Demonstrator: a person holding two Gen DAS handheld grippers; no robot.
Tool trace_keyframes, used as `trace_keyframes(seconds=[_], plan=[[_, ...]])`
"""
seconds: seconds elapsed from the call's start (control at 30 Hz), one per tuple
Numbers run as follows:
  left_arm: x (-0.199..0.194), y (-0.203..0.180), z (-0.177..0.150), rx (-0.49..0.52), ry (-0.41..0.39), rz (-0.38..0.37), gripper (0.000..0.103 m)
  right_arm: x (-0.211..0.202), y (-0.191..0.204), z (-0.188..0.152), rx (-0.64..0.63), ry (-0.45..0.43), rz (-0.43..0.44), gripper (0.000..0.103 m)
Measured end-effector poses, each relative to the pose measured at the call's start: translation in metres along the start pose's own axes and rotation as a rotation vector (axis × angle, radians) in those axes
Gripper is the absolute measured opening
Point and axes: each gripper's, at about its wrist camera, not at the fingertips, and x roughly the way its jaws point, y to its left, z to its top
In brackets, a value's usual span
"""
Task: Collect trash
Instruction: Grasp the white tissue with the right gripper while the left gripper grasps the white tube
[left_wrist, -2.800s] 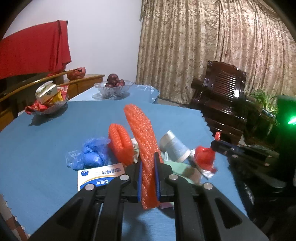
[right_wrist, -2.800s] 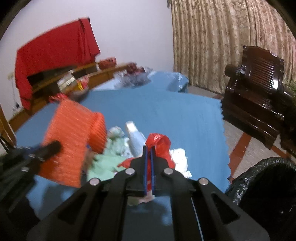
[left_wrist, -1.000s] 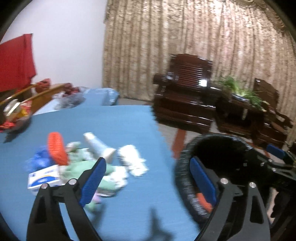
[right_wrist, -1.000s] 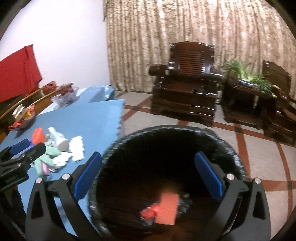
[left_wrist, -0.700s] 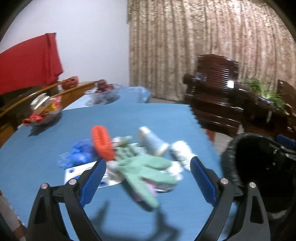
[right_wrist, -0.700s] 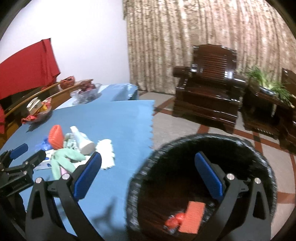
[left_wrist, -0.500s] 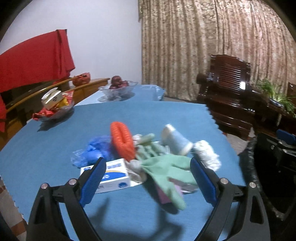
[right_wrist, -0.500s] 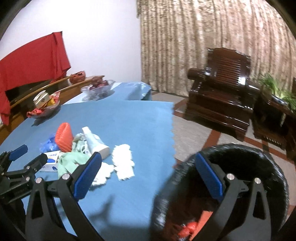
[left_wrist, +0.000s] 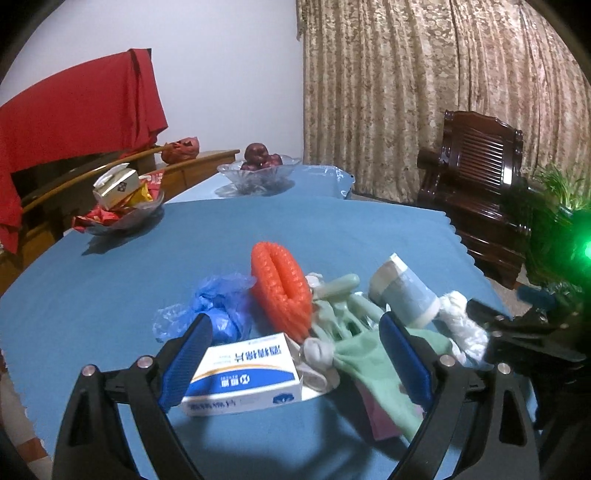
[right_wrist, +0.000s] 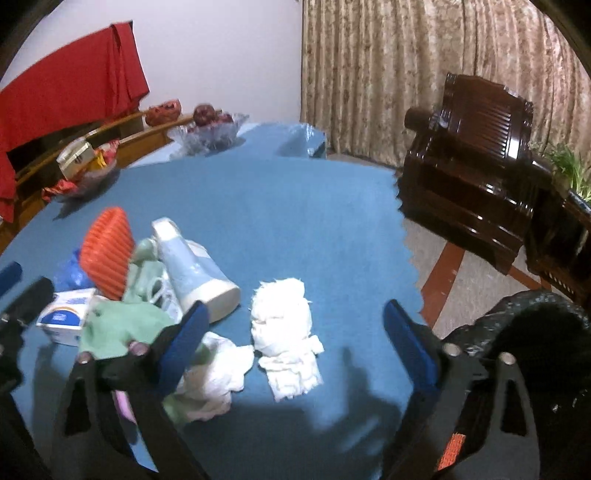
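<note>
Trash is all bunched in one heap on the blue table, so the far half of the cloth is wide open to move across. Getting in low from the left is tight: the white box sits right at the front, with the blue plastic and the upright orange mesh packed behind it. The green glove and tipped-over cup touch, no gap between. On the right side the white wad has bare cloth around it. The black bin crowds the table's right edge, and two glass bowls block the back-left corner
</note>
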Motion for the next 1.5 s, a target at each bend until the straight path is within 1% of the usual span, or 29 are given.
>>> trace_keyframes(seconds=[0.07, 0.23, 0.43, 0.53, 0.57, 0.6, 0.63, 0.7, 0.83, 0.87, 1.07, 1.23, 1.33, 1.43, 1.5], plan=[[0.004, 0.0, 0.002, 0.001, 0.0, -0.004, 0.09, 0.014, -0.001, 0.001, 0.012, 0.033, 0.002, 0.078], [0.012, -0.004, 0.002, -0.004, 0.008, -0.017, 0.09, 0.031, -0.001, 0.001, 0.014, 0.073, 0.002, 0.077], [0.019, -0.009, 0.003, -0.008, 0.02, -0.031, 0.09, 0.047, -0.004, -0.002, 0.028, 0.153, 0.025, 0.064], [0.021, -0.013, 0.007, -0.004, 0.017, -0.04, 0.09, 0.052, 0.0, -0.004, 0.0, 0.187, 0.047, 0.051], [0.022, -0.015, 0.009, 0.0, 0.017, -0.044, 0.09, 0.053, 0.003, -0.004, -0.011, 0.196, 0.062, 0.04], [0.023, -0.017, 0.01, 0.003, 0.018, -0.049, 0.089, 0.053, 0.005, -0.005, -0.016, 0.205, 0.086, 0.033], [0.024, -0.019, 0.011, 0.005, 0.019, -0.054, 0.088, 0.052, 0.006, -0.006, -0.015, 0.208, 0.094, 0.032], [0.027, -0.024, 0.013, 0.009, 0.023, -0.065, 0.087, 0.049, 0.004, -0.004, -0.001, 0.202, 0.108, 0.027], [0.033, -0.036, 0.018, 0.016, 0.032, -0.09, 0.085, 0.037, -0.012, 0.005, 0.054, 0.163, 0.104, 0.027], [0.035, -0.042, 0.019, 0.022, 0.035, -0.102, 0.084, 0.034, -0.017, 0.008, 0.065, 0.153, 0.1, 0.027], [0.051, -0.072, 0.027, 0.051, 0.057, -0.148, 0.079, 0.021, -0.036, 0.024, 0.085, 0.112, 0.074, 0.027], [0.073, -0.093, 0.035, 0.05, 0.106, -0.13, 0.076, 0.019, -0.047, 0.025, 0.1, 0.101, 0.052, 0.028], [0.084, -0.101, 0.039, 0.049, 0.129, -0.114, 0.07, 0.018, -0.054, 0.023, 0.116, 0.1, 0.047, 0.028], [0.096, -0.11, 0.039, 0.061, 0.158, -0.1, 0.06, 0.02, -0.057, 0.023, 0.118, 0.101, 0.045, 0.028], [0.103, -0.113, 0.036, 0.06, 0.185, -0.105, 0.047, 0.02, -0.058, 0.022, 0.12, 0.101, 0.047, 0.029]])
